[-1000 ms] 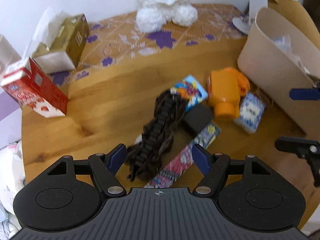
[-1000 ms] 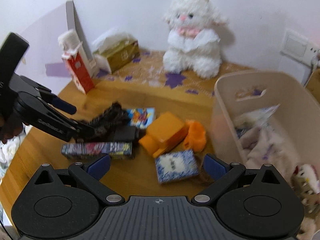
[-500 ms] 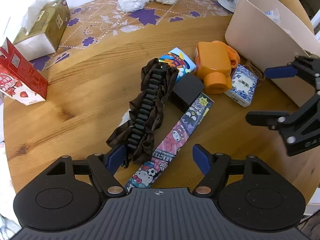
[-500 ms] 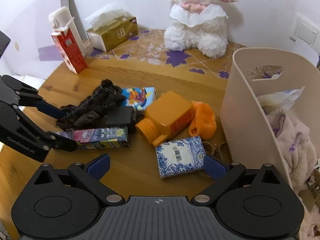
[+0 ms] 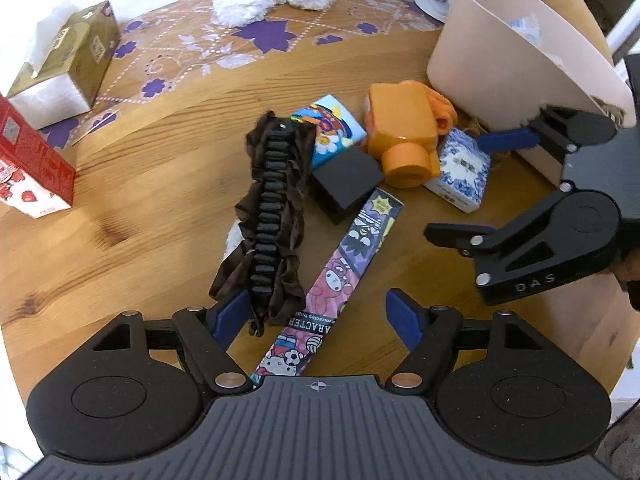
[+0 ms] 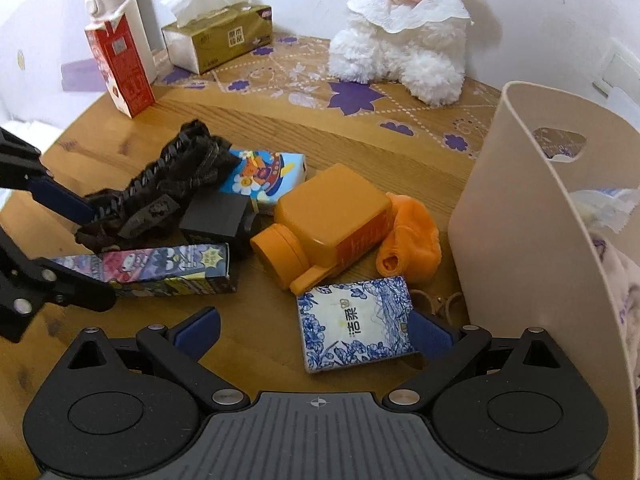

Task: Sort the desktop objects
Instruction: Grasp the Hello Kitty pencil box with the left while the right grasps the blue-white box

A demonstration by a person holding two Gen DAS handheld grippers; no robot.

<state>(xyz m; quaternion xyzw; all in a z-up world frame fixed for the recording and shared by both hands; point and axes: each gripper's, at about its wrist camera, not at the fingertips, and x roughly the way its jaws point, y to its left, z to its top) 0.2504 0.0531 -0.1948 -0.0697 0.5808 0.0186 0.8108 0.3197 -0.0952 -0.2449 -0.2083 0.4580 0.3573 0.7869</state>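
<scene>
Left gripper (image 5: 316, 314) spread over the cartoon box (image 5: 340, 280); right gripper (image 6: 316, 330) spread, blue packet (image 6: 356, 322) at its 1 o'clock.

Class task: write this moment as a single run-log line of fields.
left gripper: jaws open over cartoon box | right gripper: jaws open around blue-white packet | bin: beside packet

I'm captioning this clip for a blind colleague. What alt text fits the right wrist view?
The open right claw hangs over a blue-and-white patterned box on a wooden table, beside a beige bin. Behind it lie an orange bottle, a cartoon box and a dark hair band that the left claw straddles.
</scene>
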